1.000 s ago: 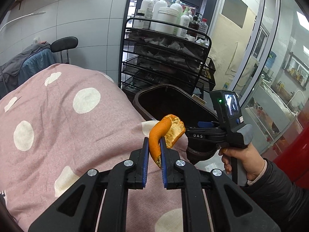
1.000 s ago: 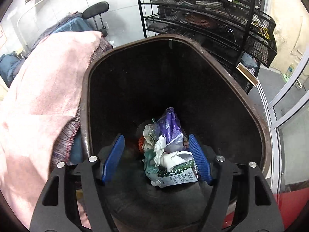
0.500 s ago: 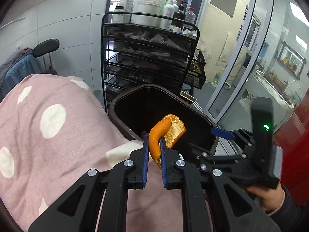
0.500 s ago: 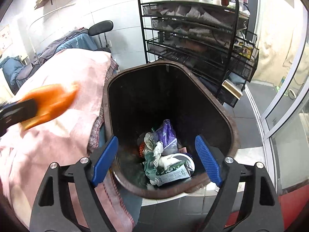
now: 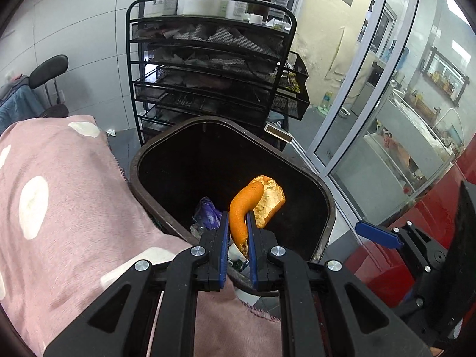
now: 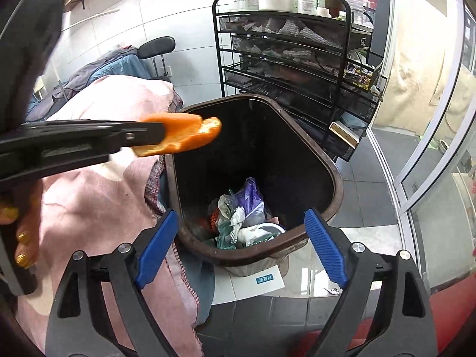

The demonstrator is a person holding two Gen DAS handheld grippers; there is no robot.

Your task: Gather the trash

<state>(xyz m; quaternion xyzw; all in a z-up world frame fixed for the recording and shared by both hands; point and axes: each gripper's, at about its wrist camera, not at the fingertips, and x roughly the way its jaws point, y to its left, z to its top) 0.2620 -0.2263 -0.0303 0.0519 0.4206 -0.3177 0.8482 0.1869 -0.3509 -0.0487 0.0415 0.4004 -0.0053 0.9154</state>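
One curled, pithy orange peel (image 5: 244, 208) sat clenched in left claw (image 5: 237, 238) over dark plastic bin (image 5: 324, 190); right claw (image 6: 241, 247) was opening, nothing between its ribbed blue pads.

Orange peel (image 5: 241, 211): waxy orange skin outside, rough pale pith inside.
Left gripper (image 5: 238, 232): matt black plastic arms, ribbed blue pads, shiny metal pivot screws.
Right gripper (image 6: 238, 247): same black plastic, grooved blue pads.
Trash bin (image 6: 334, 175): dark brown plastic, dull, scuffed rim; inside at 6 o'clock crumpled purple plastic bag (image 6: 253, 196), creased paper.
Blanket (image 5: 59, 196) at 9 o'clock: pink fuzzy cloth, white dots, stitched hem.
Rack (image 5: 208, 68) at 12 o'clock: black wire and mesh metal.
Floor tiles (image 6: 369, 184): grey, glossy.
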